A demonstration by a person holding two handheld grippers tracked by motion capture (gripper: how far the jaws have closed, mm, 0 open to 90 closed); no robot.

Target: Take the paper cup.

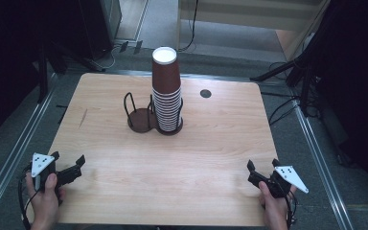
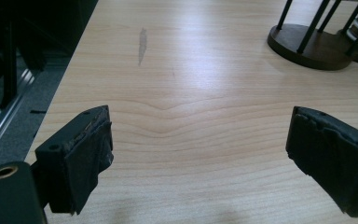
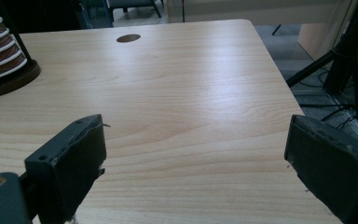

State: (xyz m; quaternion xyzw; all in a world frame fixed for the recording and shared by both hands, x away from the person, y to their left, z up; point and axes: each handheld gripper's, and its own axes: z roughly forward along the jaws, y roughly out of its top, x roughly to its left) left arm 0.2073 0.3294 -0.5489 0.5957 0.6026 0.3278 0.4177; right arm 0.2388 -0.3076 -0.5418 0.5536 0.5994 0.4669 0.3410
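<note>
1. Nearest, the left tool (image 1: 68, 166) at 7 o'clock and the right tool (image 1: 262, 173) at 5 o'clock rest low on the tabletop (image 1: 211, 143), jaws apart, both empty.
2. The stack of brown paper cups (image 1: 166, 91) stands upright toward 12 o'clock, about midway between them, in the right ring of a wire cup holder (image 1: 141, 118); the left ring is empty.
3. Likely either hand reaches it equally.
4. Beyond lie grey floor, cables and stands.

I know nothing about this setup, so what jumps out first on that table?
A tall stack of brown paper cups stands upside down in the right half of a dark two-ring holder at the middle of the wooden table; the left ring is empty. Near the front corners, the left gripper and right gripper rest open.
</note>
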